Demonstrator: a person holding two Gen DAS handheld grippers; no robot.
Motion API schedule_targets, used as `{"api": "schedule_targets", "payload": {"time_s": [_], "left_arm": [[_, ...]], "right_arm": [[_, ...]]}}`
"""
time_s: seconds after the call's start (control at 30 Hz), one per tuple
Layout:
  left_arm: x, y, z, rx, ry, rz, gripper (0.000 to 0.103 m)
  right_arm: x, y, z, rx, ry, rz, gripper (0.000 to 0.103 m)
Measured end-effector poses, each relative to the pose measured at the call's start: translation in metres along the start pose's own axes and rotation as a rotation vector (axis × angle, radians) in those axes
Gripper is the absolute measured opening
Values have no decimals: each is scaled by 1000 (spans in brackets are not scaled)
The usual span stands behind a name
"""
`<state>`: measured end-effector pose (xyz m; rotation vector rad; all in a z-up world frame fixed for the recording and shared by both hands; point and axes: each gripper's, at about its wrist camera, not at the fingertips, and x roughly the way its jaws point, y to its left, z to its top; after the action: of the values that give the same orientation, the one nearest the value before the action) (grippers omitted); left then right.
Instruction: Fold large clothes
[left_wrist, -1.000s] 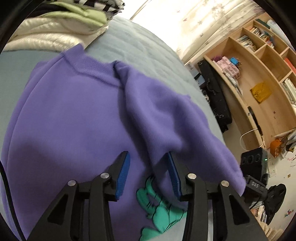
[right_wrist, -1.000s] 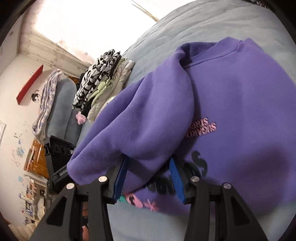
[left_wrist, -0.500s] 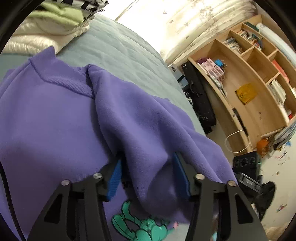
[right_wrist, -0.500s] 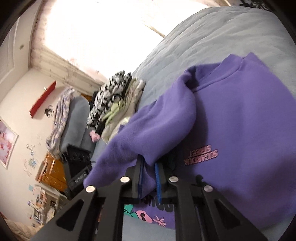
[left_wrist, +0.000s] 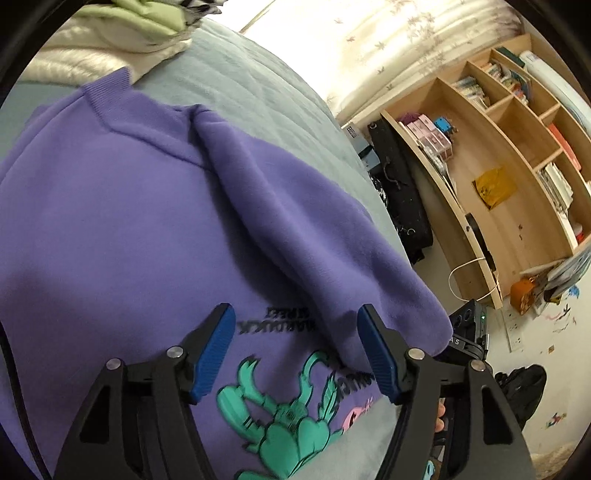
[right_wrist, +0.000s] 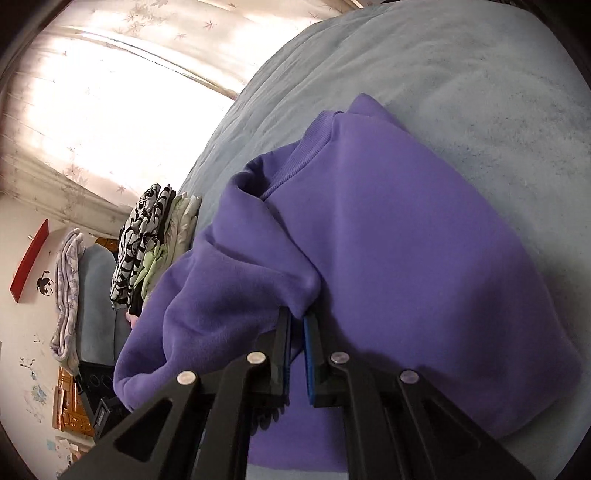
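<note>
A purple sweatshirt (left_wrist: 122, 236) with a teal cartoon print (left_wrist: 284, 417) lies spread on a grey-blue bed (left_wrist: 251, 88). One sleeve (left_wrist: 295, 236) is folded across its chest. My left gripper (left_wrist: 295, 328) hovers over the print near that sleeve's cuff; its jaws are opening and the blue pads (left_wrist: 218, 343) touch no cloth. In the right wrist view the sweatshirt (right_wrist: 424, 266) fills the middle. My right gripper (right_wrist: 297, 321) is shut on a bunched fold of the other sleeve (right_wrist: 236, 288), pinched at the fingertips.
Folded clothes (right_wrist: 155, 229) are stacked on the bed beyond the collar. A wooden bookshelf (left_wrist: 509, 155), a black bag (left_wrist: 399, 192) and a black speaker (left_wrist: 469, 332) stand on the floor past the bed's edge. Curtains (right_wrist: 110, 74) cover a bright window.
My right gripper shut on the sleeve fold and pulled it across the sweatshirt. My left gripper opened wider and backed off the other sleeve, which now lies flat.
</note>
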<state>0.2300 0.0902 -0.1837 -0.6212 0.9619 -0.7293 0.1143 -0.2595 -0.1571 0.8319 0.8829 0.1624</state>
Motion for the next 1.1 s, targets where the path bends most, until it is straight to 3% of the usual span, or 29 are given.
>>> {"api": "schedule_targets", "payload": {"time_s": [0.37,0.43,0.47,0.57,0.63,0.7,0.8,0.83,0.9,1.03,1.1], "left_arm": [[35,-28,7,108,21,-17,66],[34,-32,12,101,-10,16,45],[34,-33,14,104,-13,33,19],[17,-44,26,102,-66,155,10],[-4,-54,34,108,-104,294,10],[-22,-50,37,59,-90,376,10],[-27,-20,28,-38,24,507,10],[-23,-7,22,-64,66,531,10],[-22,9,11,-80,70,527,13],[-28,6,11,-55,54,512,17],[-35,8,11,-60,53,469,28]], "right_arm": [[-1,-16,-1,-8,14,33,6],[-2,-14,0,-18,16,23,6],[-2,-10,0,-32,17,9,6],[-5,12,1,-88,14,-9,5],[-10,26,0,-100,7,9,5],[-14,40,-3,-121,-1,18,5],[-4,52,-15,-168,31,-43,5],[11,52,-24,-187,75,-102,5],[29,42,-37,-180,120,-145,5],[20,41,-42,-206,89,-116,7],[14,40,-39,-204,116,-90,10]]}}
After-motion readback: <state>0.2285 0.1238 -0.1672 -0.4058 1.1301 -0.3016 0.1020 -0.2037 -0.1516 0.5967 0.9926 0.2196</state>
